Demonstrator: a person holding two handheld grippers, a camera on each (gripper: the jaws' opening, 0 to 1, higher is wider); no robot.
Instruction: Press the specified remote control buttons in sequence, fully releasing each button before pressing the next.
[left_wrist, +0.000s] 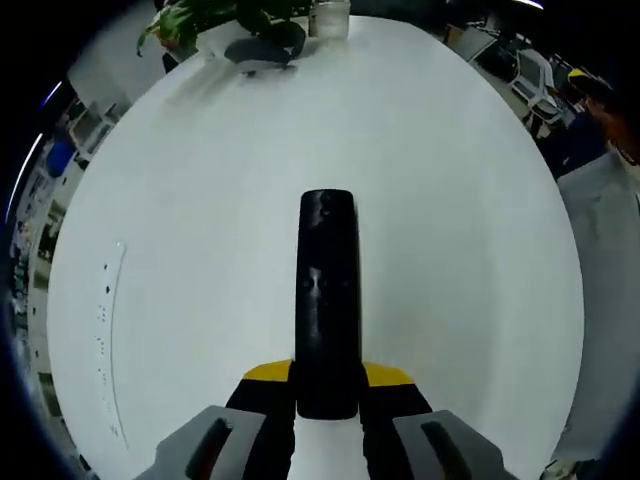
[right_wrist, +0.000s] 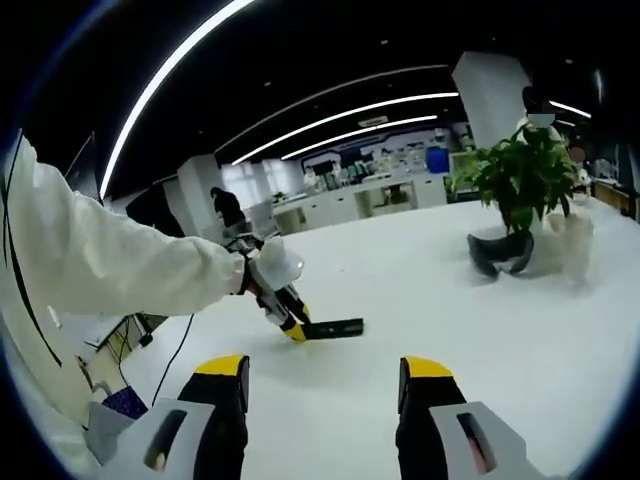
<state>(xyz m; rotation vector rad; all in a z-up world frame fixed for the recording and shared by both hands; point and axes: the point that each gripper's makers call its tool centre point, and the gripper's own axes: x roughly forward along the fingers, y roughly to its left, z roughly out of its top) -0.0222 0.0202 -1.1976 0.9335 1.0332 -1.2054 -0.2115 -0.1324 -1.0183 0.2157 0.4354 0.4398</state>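
White tabletop (left_wrist: 450, 200) runs out ahead of both grippers, with an office of desks and ceiling light strips beyond it; left gripper view: left gripper (left_wrist: 327, 395) pinches the near end of a black remote control (left_wrist: 327, 300) between its yellow-tipped jaws, and the remote points straight ahead from the gripper, lying low over the tabletop; whether it touches the surface I cannot tell; far ahead, at the tabletop's far edge, stands a potted plant (left_wrist: 215, 20) with a clear jar (left_wrist: 330, 18) just right of it; right gripper view: right gripper (right_wrist: 325, 385) is spread wide, nothing between its jaws, held above the tabletop; ahead and slightly left of it the left gripper shows at the end of a white sleeve (right_wrist: 110, 260), with the remote sticking out to the right; potted plant sits ahead and to the right.
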